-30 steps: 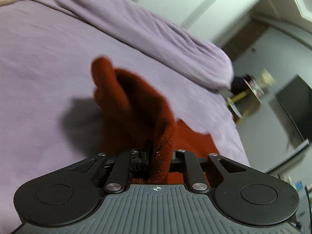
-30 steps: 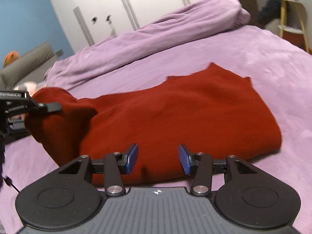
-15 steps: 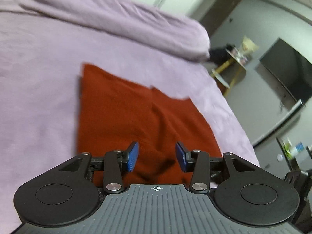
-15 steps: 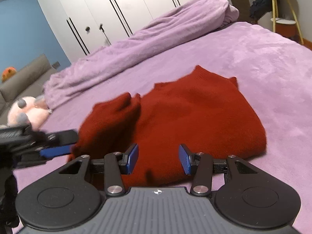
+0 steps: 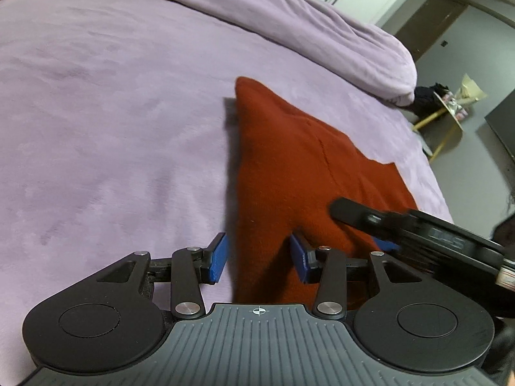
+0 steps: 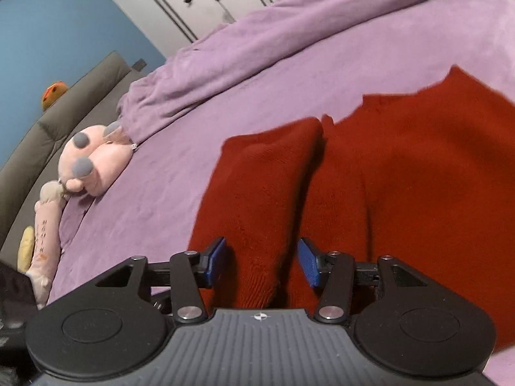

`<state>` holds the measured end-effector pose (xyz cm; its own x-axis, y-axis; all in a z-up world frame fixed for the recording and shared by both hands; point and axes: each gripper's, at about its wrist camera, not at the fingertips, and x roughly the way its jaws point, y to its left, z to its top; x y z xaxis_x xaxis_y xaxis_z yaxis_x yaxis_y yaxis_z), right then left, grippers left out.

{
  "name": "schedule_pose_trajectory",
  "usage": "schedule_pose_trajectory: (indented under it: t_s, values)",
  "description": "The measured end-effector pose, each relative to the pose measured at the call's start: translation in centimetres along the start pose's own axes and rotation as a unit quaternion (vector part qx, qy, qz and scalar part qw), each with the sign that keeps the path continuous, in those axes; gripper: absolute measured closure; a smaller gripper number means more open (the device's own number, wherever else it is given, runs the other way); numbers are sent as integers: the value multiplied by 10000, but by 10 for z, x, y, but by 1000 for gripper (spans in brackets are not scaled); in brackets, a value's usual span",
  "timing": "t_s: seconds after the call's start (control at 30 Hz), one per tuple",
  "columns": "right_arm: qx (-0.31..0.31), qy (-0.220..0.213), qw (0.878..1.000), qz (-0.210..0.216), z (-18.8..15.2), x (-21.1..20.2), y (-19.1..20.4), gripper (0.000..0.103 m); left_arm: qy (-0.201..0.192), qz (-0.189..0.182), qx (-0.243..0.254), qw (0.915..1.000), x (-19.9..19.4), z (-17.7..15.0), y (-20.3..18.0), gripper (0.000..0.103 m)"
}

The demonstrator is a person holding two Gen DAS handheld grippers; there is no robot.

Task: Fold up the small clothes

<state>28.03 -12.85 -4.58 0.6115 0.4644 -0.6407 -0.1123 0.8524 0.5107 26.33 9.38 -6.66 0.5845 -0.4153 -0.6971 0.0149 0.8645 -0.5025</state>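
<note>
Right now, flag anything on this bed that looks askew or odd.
The red sweater lies half folded: its folded-over sleeve runs slanted, with a dark crease beside it. No damage or spill shows.

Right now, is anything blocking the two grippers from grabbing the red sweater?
Nothing visible is. The left gripper is open over the sweater edge, and the right gripper is open over a folded sleeve. The plush toy lies off to the side.
</note>
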Motion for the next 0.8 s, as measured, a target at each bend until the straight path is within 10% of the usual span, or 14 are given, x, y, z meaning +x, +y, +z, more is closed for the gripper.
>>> schedule_pose_trajectory:
  t_s: [0.07, 0.33, 0.5, 0.6, 0.8]
  values:
    - [-161, -99, 9998, -53, 0, 2, 2, 92, 26, 29, 46, 10000, -4, 0, 3, 55]
    - [-816, -527, 9904, -987, -10, -35, 1, 93, -102, 43, 184, 9998, -5, 0, -12, 53]
    - [-646, -327, 9946, -737, -9, -32, -19, 83, 185, -78, -65, 9998, 14, -2, -12, 53]
    - [-250, -510, 9975, -411, -1, -47, -37, 44, 178, -79, -4, 9998, 11, -2, -10, 52]
    - [1054, -19, 9938, 344, 5, -31, -85, 45, 179, -68, -12, 9998, 13, -3, -12, 51]
